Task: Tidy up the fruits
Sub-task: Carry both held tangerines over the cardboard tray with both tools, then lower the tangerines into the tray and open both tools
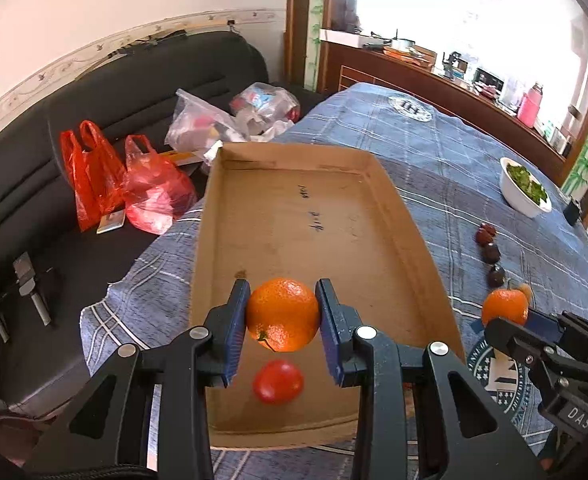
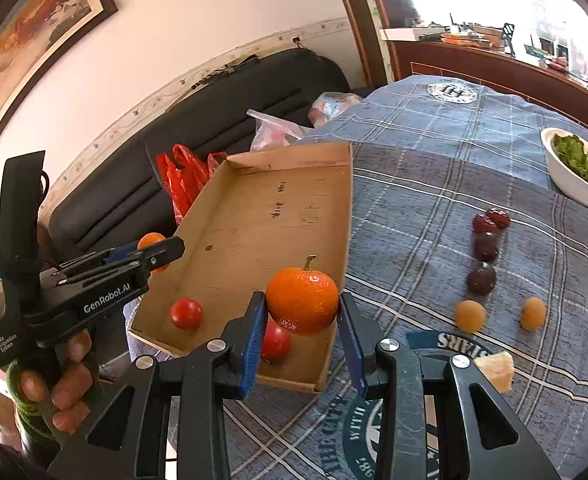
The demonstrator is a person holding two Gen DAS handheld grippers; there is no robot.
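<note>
Over tray (image 1: 410, 240), orange (image 1: 283, 314) between fingers (image 1: 236, 320).

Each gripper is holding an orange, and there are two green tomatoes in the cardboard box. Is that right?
Almost. The tomatoes in the cardboard box are red, not green; the right wrist view shows both. The rest holds: the left gripper and right gripper each hold an orange.
</note>
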